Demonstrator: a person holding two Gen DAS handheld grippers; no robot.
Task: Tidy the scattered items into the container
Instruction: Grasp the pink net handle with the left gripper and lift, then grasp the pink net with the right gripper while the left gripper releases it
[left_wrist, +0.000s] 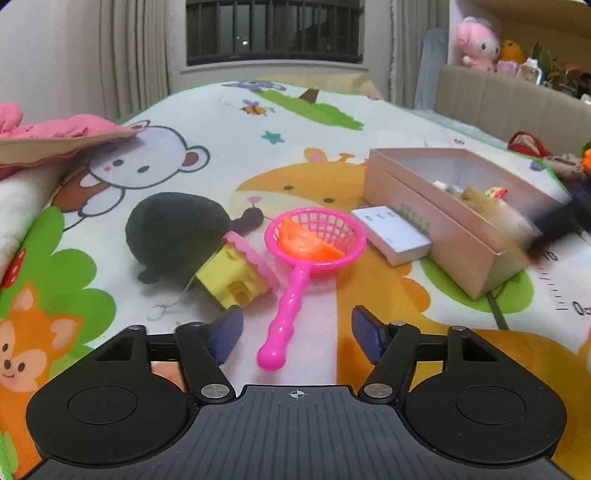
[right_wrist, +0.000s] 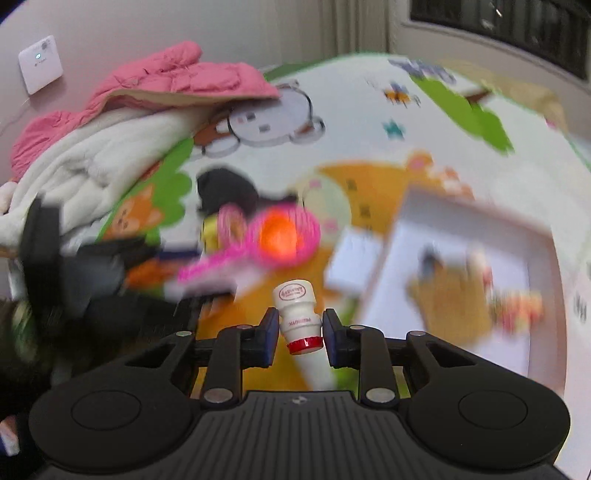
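My left gripper (left_wrist: 295, 326) is open and empty just above the mat, its jaws on either side of the handle of a pink strainer (left_wrist: 310, 254) that holds an orange slice toy (left_wrist: 308, 243). A yellow toy house (left_wrist: 236, 273) and a black plush (left_wrist: 177, 232) lie left of it. The pink box (left_wrist: 443, 218) stands to the right with several small toys inside. My right gripper (right_wrist: 300, 328) is shut on a small white bottle with a red cap (right_wrist: 299, 317), held in the air left of the box (right_wrist: 476, 280); that view is blurred.
A white card box (left_wrist: 391, 236) leans beside the pink box. A pink jacket (left_wrist: 55, 133) and white blanket (right_wrist: 92, 155) lie on the mat's left edge. A headboard with plush toys (left_wrist: 476, 40) stands at the back right.
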